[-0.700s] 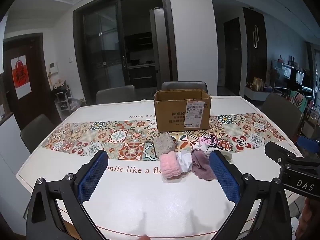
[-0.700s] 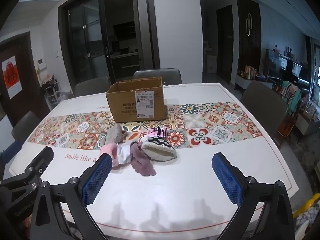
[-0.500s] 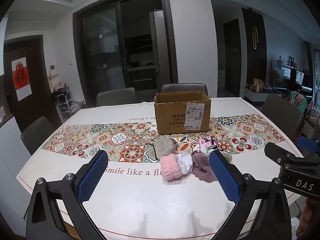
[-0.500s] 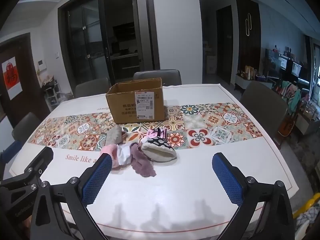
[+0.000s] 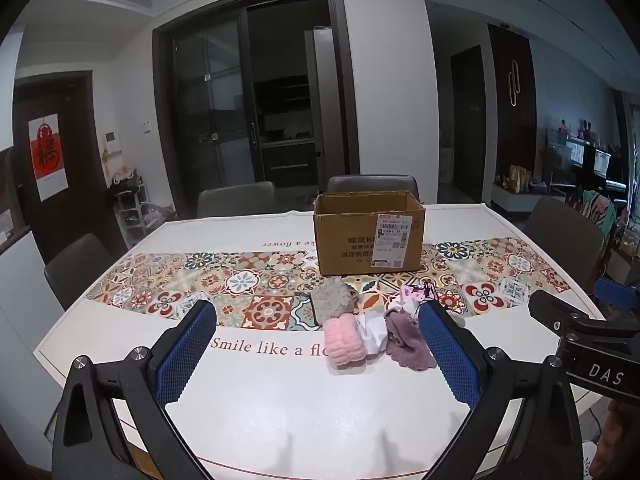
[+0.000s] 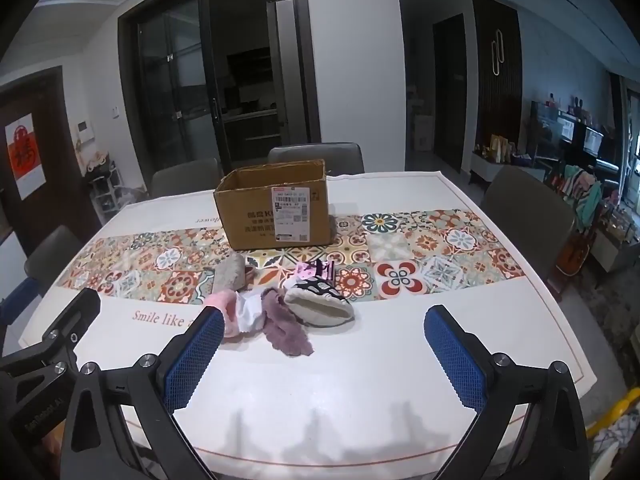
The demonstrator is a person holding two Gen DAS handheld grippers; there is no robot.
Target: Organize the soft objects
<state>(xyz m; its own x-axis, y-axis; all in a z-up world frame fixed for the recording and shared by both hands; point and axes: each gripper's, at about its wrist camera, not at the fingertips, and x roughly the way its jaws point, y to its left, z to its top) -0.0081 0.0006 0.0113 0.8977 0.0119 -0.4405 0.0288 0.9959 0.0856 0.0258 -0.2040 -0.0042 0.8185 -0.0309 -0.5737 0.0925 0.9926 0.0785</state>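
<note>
A small heap of soft items lies mid-table: a fluffy pink piece (image 5: 344, 342), a white cloth (image 5: 373, 330), a mauve fuzzy piece (image 5: 406, 344), a grey knitted piece (image 5: 332, 300) and a pink patterned piece (image 5: 416, 294). The right wrist view shows the mauve piece (image 6: 286, 330), a black-and-white patterned slipper-like item (image 6: 320, 306) and the grey piece (image 6: 231, 272). An open cardboard box (image 5: 368, 236) stands behind the heap, also in the right wrist view (image 6: 276, 208). My left gripper (image 5: 316, 354) is open and empty, short of the heap. My right gripper (image 6: 320, 356) is open and empty, short of it too.
The table (image 5: 280, 400) has a white cloth with a tiled pattern band. Grey chairs stand around it, at the far side (image 5: 372, 184), left (image 5: 76, 264) and right (image 6: 524, 216). The right gripper's body shows at the right of the left wrist view (image 5: 588, 344).
Both views have tilted up slightly, so the heap and box sit a little lower in frame. Both grippers stay open; nothing on the table has moved.
</note>
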